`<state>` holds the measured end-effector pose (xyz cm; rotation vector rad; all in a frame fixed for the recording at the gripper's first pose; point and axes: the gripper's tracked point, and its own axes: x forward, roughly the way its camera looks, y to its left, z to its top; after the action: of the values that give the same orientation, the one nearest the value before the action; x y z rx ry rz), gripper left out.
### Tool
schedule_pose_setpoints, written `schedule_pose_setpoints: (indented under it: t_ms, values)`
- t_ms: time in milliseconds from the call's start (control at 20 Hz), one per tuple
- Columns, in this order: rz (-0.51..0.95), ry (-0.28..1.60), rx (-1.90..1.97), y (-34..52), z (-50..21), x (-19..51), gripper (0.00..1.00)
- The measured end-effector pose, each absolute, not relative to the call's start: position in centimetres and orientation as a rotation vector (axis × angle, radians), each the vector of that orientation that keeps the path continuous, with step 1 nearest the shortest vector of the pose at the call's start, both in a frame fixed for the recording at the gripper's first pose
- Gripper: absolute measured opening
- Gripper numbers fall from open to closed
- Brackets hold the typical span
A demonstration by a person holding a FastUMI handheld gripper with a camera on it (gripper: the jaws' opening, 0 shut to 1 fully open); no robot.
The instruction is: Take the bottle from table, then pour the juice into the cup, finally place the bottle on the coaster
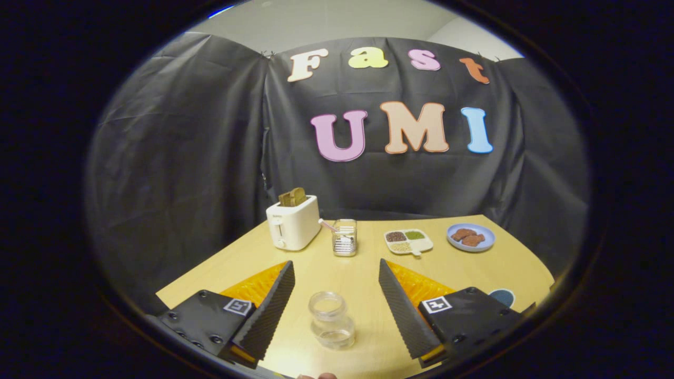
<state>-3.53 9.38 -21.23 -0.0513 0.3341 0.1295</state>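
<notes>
The hand-held gripper [336, 271] is hovering low over the light wooden surface [474, 273], its two ribbed black fingers [274, 310] spread wide apart and gripping nothing. A clear, uncapped bottle [330, 319] is standing upright in the lower middle of the frame, sitting in the gap between the fingers and touching neither one; whether any juice is inside it cannot be told. A dark round coaster [503, 296] is peeking out just behind the right finger's black body, at the lower right of the frame.

Farther back on the surface, a white toaster [293, 227] is holding a slice of toast [292, 197] in its slot, left of centre. Just to its right, a clear glass jar [345, 237] is standing with a pink-tipped stick leaning out of it. Right of that, a white divided dish [408, 241] is carrying dark, green and pale grains in separate compartments, and a blue plate [471, 237] beside it is carrying brown pieces of food.
</notes>
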Motion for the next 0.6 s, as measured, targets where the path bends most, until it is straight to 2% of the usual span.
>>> schedule_pose_setpoints:
  t_ms: [600]
  values:
    - [0.104, 0.493, -0.108, 8.8, -29.4, -4.5, 1.00]
